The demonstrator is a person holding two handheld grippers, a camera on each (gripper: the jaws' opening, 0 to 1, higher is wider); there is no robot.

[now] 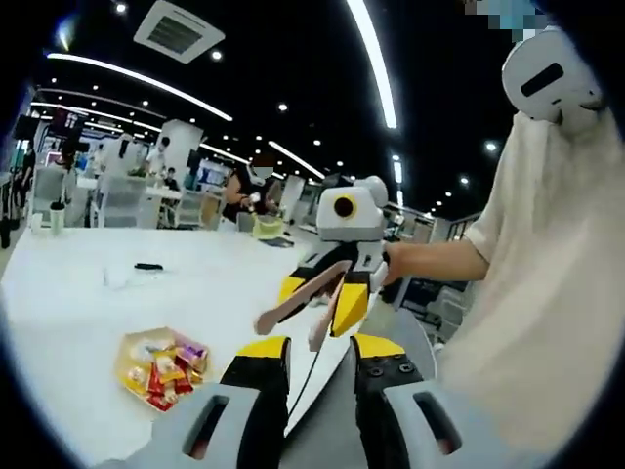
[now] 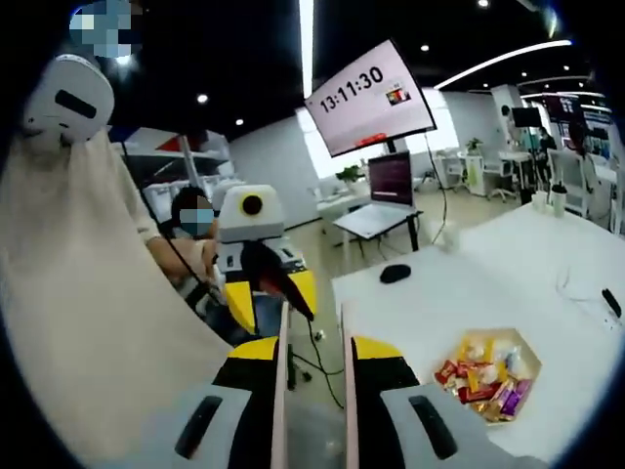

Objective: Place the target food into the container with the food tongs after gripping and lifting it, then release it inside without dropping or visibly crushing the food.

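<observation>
Left claw [image 1: 320, 366] — yellow-tipped jaws rose from the bottom of the left gripper view with a gap between them, nothing held. It showed too in the right gripper view, raised in the air left of the tabletop edge.

Right claw [image 2: 312, 366] — in the right gripper view its jaws were closed on the two pale arms of the tongs [image 2: 283, 391], which ran up between them. In the left gripper view the same claw hung above the tabletop [image 1: 98, 283], held by a person's hand [image 1: 395, 262], the tongs' brownish tips [image 1: 293, 311] pointing down-left and slightly parted, holding no food.

Tray [image 1: 161, 369] — yellow, six-sided, on the white tabletop, filled with wrapped snacks [image 1: 168, 371] in red, yellow and purple. It sat at lower left in the left gripper view and at lower right in the right gripper view. The tongs were well apart from it.

Other items — a dark mouse-like object [image 2: 395, 274] on the tabletop; a hanging screen [image 2: 371, 96] reading 13:11:30; a person in a cream top [image 1: 557, 293] holding both claws; seated people at distant desks.
</observation>
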